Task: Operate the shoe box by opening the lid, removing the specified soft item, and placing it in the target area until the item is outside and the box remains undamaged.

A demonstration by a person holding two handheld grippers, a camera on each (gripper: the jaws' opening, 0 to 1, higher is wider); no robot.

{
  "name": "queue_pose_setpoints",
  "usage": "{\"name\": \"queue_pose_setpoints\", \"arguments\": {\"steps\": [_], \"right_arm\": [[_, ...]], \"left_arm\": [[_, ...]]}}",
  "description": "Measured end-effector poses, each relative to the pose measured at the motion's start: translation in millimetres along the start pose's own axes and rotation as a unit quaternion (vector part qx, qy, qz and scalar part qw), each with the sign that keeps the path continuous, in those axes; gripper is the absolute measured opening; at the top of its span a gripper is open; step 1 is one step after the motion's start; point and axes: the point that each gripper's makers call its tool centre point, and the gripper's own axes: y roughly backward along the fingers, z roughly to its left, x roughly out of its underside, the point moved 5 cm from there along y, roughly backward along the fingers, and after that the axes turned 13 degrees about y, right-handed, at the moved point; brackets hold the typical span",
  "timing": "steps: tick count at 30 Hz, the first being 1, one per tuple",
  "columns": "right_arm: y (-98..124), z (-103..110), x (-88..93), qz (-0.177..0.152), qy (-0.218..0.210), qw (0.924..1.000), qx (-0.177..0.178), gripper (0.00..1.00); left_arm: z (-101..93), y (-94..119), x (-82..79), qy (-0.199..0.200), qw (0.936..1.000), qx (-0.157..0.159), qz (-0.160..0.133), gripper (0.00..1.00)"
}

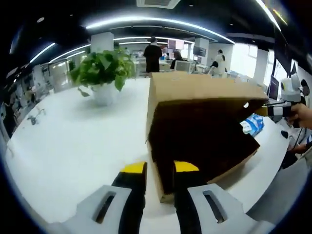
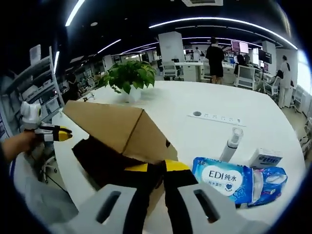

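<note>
In the left gripper view, the left gripper (image 1: pixel 160 168), with black jaws tipped yellow, stands with its jaws a narrow gap apart around the near bottom corner of the brown cardboard shoe box (image 1: pixel 200 126); whether the pads actually press the cardboard is hard to tell. The box's lid is tilted up (its dark inside faces the camera), and the box sits on the white table (image 1: pixel 73 141). At the far right the right gripper (image 1: pixel 265 110) comes in, held by a hand (image 1: pixel 302 114), its yellow tips at the lid's edge.

In the right gripper view, the right gripper (image 2: pixel 152 167) has its jaws close together at the lid's edge, seemingly pinching it, though the contact is hidden behind the jaws. The left gripper (image 2: pixel 61 132) shows at the left beside the box (image 2: pixel 117 129).

This view also shows a blue wet-wipes pack (image 2: pixel 224 180), a white slim bottle (image 2: pixel 231 144), a small white carton (image 2: pixel 265 158) and a white power strip (image 2: pixel 217 117). A potted green plant (image 2: pixel 129 78) stands beyond the box. The box's contents are hidden in darkness.
</note>
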Motion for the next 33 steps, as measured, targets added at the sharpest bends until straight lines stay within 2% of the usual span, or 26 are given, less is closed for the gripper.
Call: {"name": "queue_pose_setpoints", "arguments": {"steps": [2,8,15,23,28,33], "right_arm": [[0,2,3.3,0.002,0.009,1.0000,-0.003,0.09],[0,9,13.9,0.007,0.048,0.9987,-0.019,0.12],[0,19,24.1,0.008,0.084,0.9956,-0.040,0.20],[3,24,33.6,0.007,0.102,0.9930,-0.059,0.24],[6,30,36.1,0.001,0.118,0.9901,-0.076,0.29],[7,38,37.1,-0.007,0.113,0.9888,-0.097,0.38]], "left_arm": [[-4.2,-1,-3.3,-0.022,0.9997,0.008,-0.010,0.23],[-8.1,-1,-2.9,-0.041,0.9989,0.017,-0.011,0.33],[-11.9,1,3.1,-0.060,0.9976,0.035,-0.007,0.36],[-14.2,5,12.5,-0.077,0.9956,0.053,0.006,0.42],[-15.7,6,16.7,-0.082,0.9945,0.063,0.013,0.46],[-17.3,5,23.7,-0.089,0.9932,0.070,0.029,0.50]]}}
